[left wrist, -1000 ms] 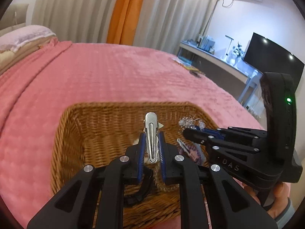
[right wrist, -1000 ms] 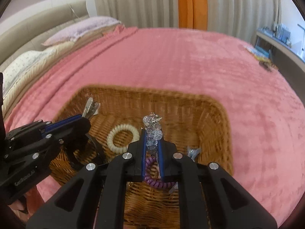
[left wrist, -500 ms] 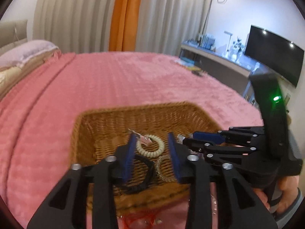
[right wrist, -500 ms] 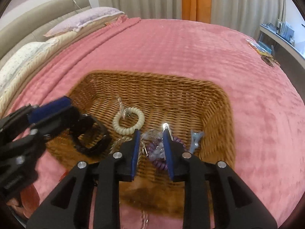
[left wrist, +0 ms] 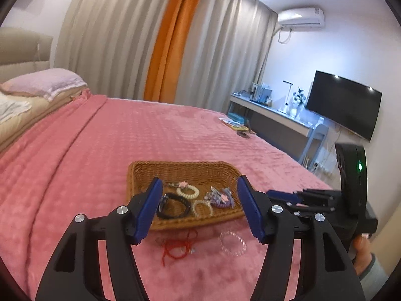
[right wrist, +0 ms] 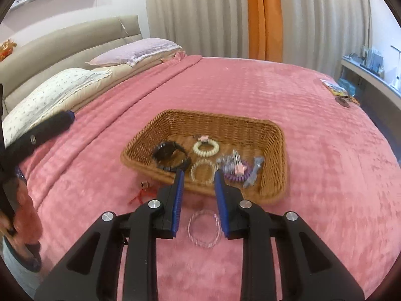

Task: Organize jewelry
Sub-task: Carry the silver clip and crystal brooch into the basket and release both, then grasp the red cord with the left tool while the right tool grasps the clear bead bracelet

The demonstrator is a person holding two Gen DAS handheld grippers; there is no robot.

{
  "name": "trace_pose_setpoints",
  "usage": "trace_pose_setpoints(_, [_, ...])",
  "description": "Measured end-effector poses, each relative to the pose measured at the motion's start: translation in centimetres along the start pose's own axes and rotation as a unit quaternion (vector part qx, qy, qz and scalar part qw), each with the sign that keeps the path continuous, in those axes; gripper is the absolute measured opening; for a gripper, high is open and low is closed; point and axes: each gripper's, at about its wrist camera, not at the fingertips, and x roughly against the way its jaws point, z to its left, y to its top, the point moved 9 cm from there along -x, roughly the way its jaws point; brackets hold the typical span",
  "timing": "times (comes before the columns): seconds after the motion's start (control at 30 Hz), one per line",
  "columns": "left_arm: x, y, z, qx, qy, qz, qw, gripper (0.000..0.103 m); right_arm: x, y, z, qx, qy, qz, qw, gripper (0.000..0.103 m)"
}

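Both my grippers were empty. My left gripper [left wrist: 199, 207] had its jaws spread wide, nothing between them, held above the near edge of the wicker basket [left wrist: 140, 169]. My right gripper [right wrist: 199, 195] was open too, narrower gap, nothing held, hovering over the pink blanket [right wrist: 250, 87] just short of the basket [right wrist: 278, 135].

Done so far, judging from how things lay: most pieces sat inside the basket. Black bracelet [right wrist: 171, 156] at the left. Cream coil hair tie [right wrist: 206, 148] with a pink charm toward the middle. Clear beaded bracelet [right wrist: 202, 171] near the front wall. Purple coil tie [right wrist: 238, 176] with clips and a sparkly piece piled on the right; I couldn't separate those small items clearly. A light blue clip [right wrist: 254, 173] lay at the far right of that pile.

Left to do: two pieces lay outside, on the blanket in front of the basket. A clear pink beaded bracelet [right wrist: 204, 229] sat right below my right gripper's fingers, close to the basket's front wall. A red string bracelet [left wrist: 176, 247] lay beside it, toward my left side, a small charm on it, blurred.

I'd call the task mostly done, with two pickups remaining. The beaded bracelet looked the easier grab for the right; the thin red cord may snag in the plush.
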Motion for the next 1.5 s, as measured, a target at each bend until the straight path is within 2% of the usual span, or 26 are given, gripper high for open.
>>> trace_pose_setpoints(0.07, [0.8,-0.8,0.4,0.008,0.003,-0.002,1.0000,0.062,0.1,-1.0,0.3,-0.005,0.004,0.001,1.000,0.023])
trace_pose_setpoints(0.13, [1.1,-1.9,0.8,0.013,0.009,-0.001,0.9999,0.068,-0.4,-2.5,0.4,-0.015,0.013,0.010,1.000,0.023])
trace_pose_setpoints(0.3, [-0.8,-6.0,2.3,0.032,0.015,0.050,0.9981,0.068,-3.3,-5.1,-0.7,-0.047,0.014,0.035,0.998,0.023])
trace_pose_setpoints(0.43, [-3.0,-8.7,3.5,0.042,0.018,0.080,0.9957,0.068,-5.1,-6.9,-1.6,-0.055,-0.004,0.045,0.997,0.023])
trace_pose_setpoints(0.53, [-5.2,-11.0,4.7,0.056,0.025,0.116,0.9914,0.068,-6.4,-7.8,-2.5,-0.071,-0.007,0.058,0.996,0.023])
trace_pose_setpoints(0.73, [-7.8,-13.2,5.4,0.067,0.030,0.186,0.9799,0.058,-7.4,-8.5,-2.8,-0.071,-0.014,0.074,0.995,0.023])
trace_pose_setpoints(0.9, [-9.6,-13.4,5.5,0.053,0.054,0.208,0.9752,0.056,-8.3,-9.0,-2.5,-0.059,-0.030,0.087,0.994,0.023])
trace_pose_setpoints(1.03, [-11.2,-14.5,5.9,0.055,0.066,0.233,0.9687,0.042,-8.7,-9.2,-2.4,-0.048,-0.046,0.091,0.994,0.023])
trace_pose_setpoints(1.17, [-11.7,-14.7,5.9,0.033,0.087,0.234,0.9678,0.041,-9.0,-9.3,-2.2,-0.035,-0.061,0.094,0.993,0.023])
trace_pose_setpoints(1.23, [-11.9,-14.8,6.1,0.023,0.103,0.235,0.9663,0.029,-9.0,-9.3,-2.1,-0.028,-0.065,0.095,0.993,0.023])
trace_pose_setpoints(1.27, [-11.9,-14.8,6.2,0.021,0.107,0.234,0.9662,0.026,-9.0,-9.3,-2.0,-0.024,-0.067,0.095,0.993,0.022])
trace_pose_setpoints(1.33, [-11.9,-14.8,6.0,0.022,0.104,0.232,0.9670,0.011,-9.0,-9.3,-1.8,-0.018,-0.069,0.094,0.993,0.017])
trace_pose_setpoints(1.4, [-11.8,-14.8,6.0,0.023,0.098,0.229,0.9683,0.006,-9.1,-9.2,-1.6,-0.014,-0.065,0.093,0.993,0.009])
trace_pose_setpoints(1.5, [-11.3,-15.0,5.5,0.019,0.092,0.222,0.9705,0.003,-9.0,-9.2,-1.2,-0.006,-0.063,0.090,0.994,0.007])
